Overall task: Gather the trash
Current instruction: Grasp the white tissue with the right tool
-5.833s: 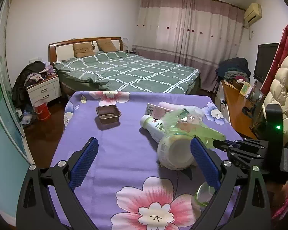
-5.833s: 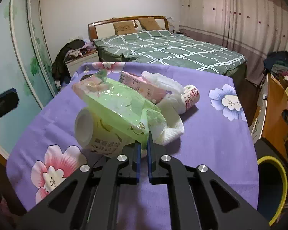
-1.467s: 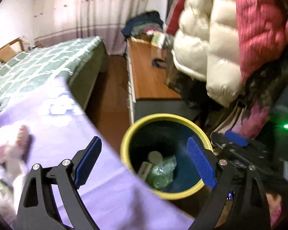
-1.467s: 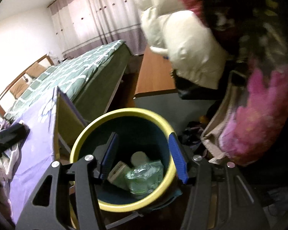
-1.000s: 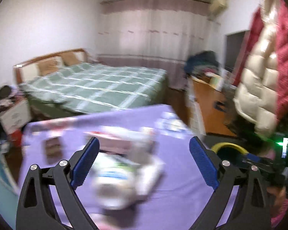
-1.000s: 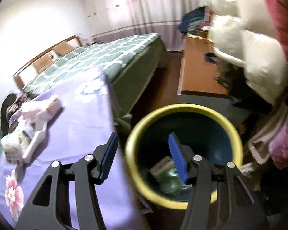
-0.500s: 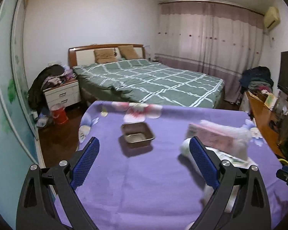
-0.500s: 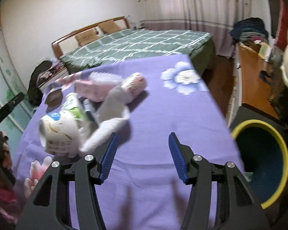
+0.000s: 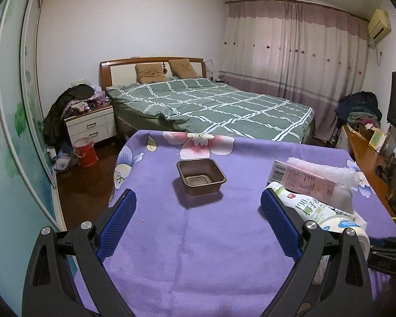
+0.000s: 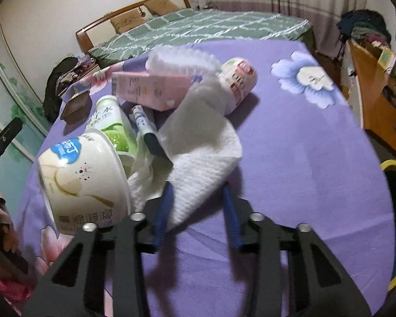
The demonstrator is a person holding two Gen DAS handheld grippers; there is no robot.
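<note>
Green bag is gone from the table, it was in the right gripper (image 10: 196, 212) ~6 s ago and got dropped in the yellow-rimmed bin (image 10: 394, 167), so that's one piece done imo. Now the right one's back over the purple table (image 10: 316, 142), jaws apart, straddling a corner of the white paper towel (image 10: 198, 163), nothing clamped yet. Prob the next grab. Left gripper (image 9: 198, 220) is wide open w/ nothing in it, aimed at the brown tray (image 9: 201, 175). Cup (image 10: 84, 177), bottle (image 10: 108, 124), pink carton (image 10: 150, 89) are all still piled there vs before.
</note>
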